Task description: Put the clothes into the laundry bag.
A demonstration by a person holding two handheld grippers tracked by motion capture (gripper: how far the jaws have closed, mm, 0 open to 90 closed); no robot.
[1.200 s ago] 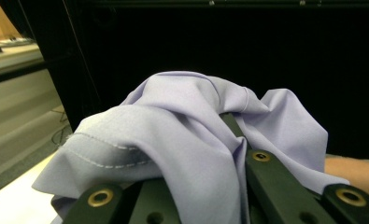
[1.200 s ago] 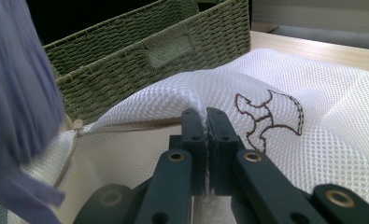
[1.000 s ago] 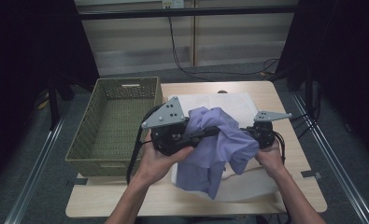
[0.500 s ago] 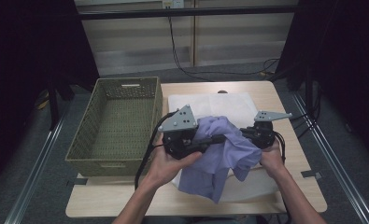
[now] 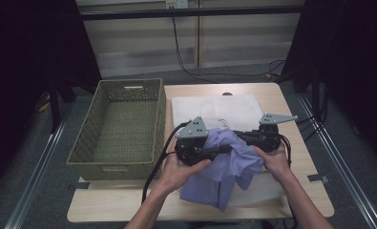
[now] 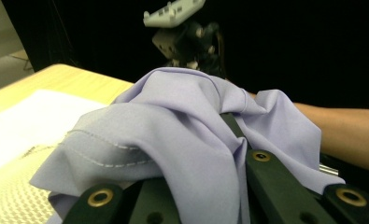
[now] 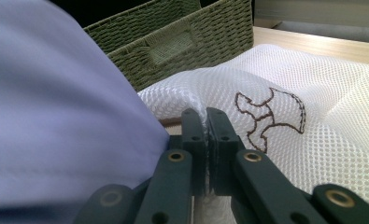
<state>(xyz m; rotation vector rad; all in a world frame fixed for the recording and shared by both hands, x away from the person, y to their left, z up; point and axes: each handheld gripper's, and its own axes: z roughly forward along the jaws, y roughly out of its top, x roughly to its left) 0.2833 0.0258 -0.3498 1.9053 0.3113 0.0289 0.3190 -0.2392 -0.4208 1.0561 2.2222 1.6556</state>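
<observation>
- While the left claw (image 5: 223,150) is sitting nearest the person, the shirt (image 6: 173,126) is lying draped over both of its jaws. The cloth is covering the tips, so I cannot tell whether they are pinching it or just carrying it.
- Most of the shirt is bunching between the two claws, above the table (image 5: 284,98), with a loose tail hanging down toward the person's edge.
- Just beyond, the right claw (image 7: 205,119) is pinching a fold of the white mesh bag (image 7: 313,116), jaws pressed tight together on it with the shirt crowding in beside them.
- Judging by this, the person is working the shirt into the bag, so the right claw should be lifting its fold up and away to make a real opening. Whether it is holding one layer or both is not showing.
- The left claw should be pushing the bulk in low and forward, leading with the bunched middle, and the hanging tail needs gathering before it drags outside the mouth.
- Farther off, the rest of the bag is lying flat on the table, which is giving the shirt room to slide in.
- At the far left, the basket (image 5: 160,119) is standing beside the bag, well out of the way.
</observation>
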